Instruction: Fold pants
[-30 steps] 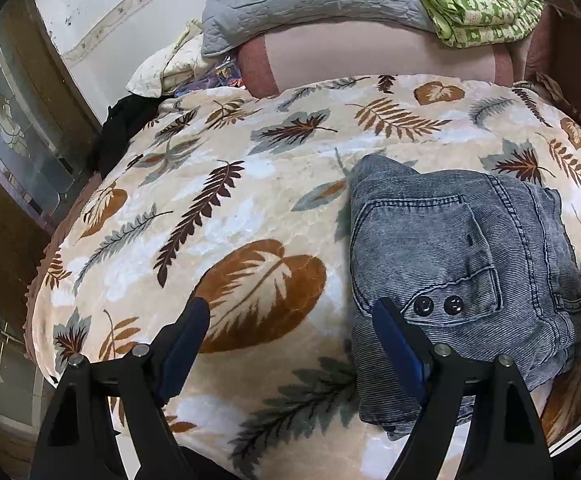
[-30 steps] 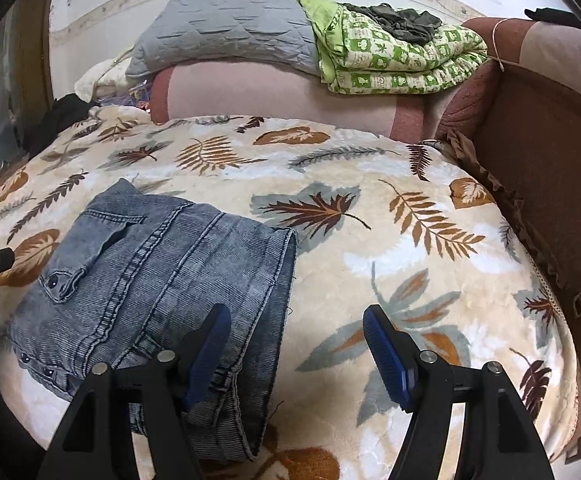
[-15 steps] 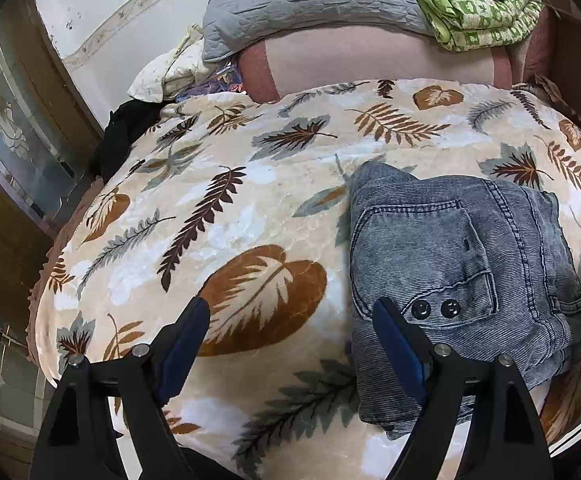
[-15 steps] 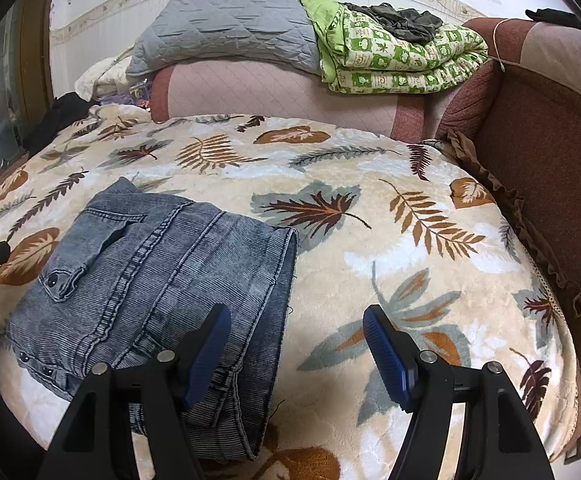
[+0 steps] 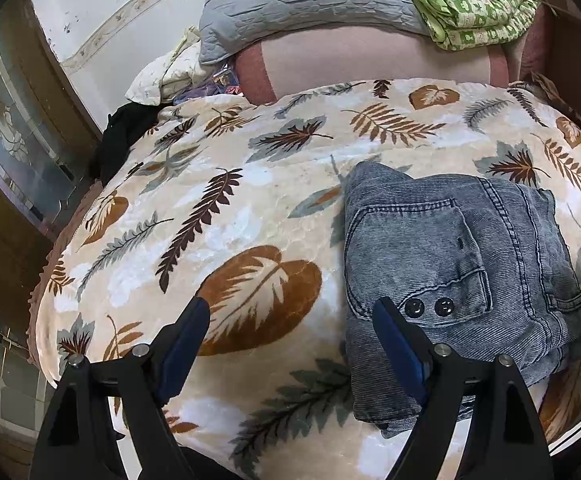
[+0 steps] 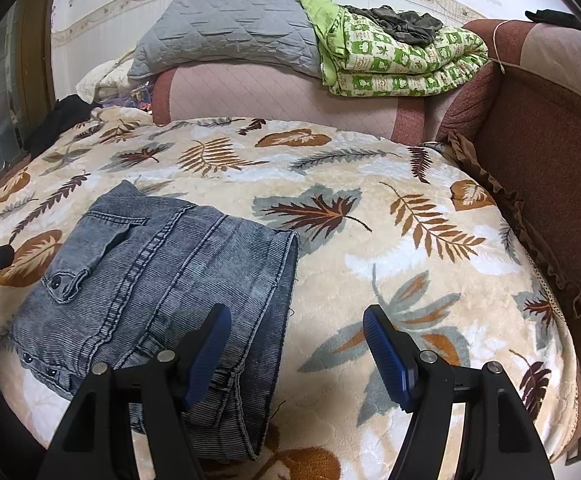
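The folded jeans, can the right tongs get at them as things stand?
Probably yes: the right tongs stand open just over the near edge of the folded jeans, which lie bare on the leaf-print blanket.

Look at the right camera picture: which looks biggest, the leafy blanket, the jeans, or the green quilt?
1. Leafy blanket
2. Jeans
3. Green quilt, though it sits farther back, so it may only look smaller than the jeans.

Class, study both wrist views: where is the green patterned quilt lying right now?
The green patterned quilt lies folded on the sofa back, upper right of centre in the right wrist view, beside the grey pillow, with a dark garment on top.
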`<move>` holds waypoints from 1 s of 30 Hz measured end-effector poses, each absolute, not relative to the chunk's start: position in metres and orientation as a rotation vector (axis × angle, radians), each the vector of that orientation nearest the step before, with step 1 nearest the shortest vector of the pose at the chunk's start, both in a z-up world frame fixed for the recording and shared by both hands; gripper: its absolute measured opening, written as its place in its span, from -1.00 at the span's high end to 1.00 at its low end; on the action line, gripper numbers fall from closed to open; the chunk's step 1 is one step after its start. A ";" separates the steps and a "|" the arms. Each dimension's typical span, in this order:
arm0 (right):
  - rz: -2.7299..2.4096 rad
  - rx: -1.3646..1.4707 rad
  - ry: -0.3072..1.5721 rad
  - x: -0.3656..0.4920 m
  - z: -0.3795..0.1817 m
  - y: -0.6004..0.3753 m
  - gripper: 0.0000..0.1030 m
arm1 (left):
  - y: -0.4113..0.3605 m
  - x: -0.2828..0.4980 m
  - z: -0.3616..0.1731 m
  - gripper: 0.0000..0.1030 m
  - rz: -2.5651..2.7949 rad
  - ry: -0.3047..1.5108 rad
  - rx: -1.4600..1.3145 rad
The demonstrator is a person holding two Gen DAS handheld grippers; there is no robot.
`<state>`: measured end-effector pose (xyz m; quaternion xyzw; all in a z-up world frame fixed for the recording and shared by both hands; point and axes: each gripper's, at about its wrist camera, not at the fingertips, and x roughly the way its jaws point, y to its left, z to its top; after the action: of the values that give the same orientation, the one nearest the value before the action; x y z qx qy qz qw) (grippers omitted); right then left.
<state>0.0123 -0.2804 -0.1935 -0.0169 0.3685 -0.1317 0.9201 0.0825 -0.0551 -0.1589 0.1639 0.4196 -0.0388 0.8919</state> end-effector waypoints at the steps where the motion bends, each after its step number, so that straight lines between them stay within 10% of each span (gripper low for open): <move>1: -0.270 -0.034 0.758 0.012 -0.194 -0.281 -0.40 | -0.055 0.083 -0.159 -0.63 -0.081 0.871 0.340; 30: -0.270 -0.036 0.760 0.012 -0.193 -0.282 -0.40 | -0.061 0.079 -0.164 -0.63 -0.091 0.884 0.346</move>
<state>0.0124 -0.2820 -0.1929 -0.0175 0.3699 -0.1316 0.9195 0.0792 -0.0610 -0.1640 0.1665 0.4255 -0.0439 0.8884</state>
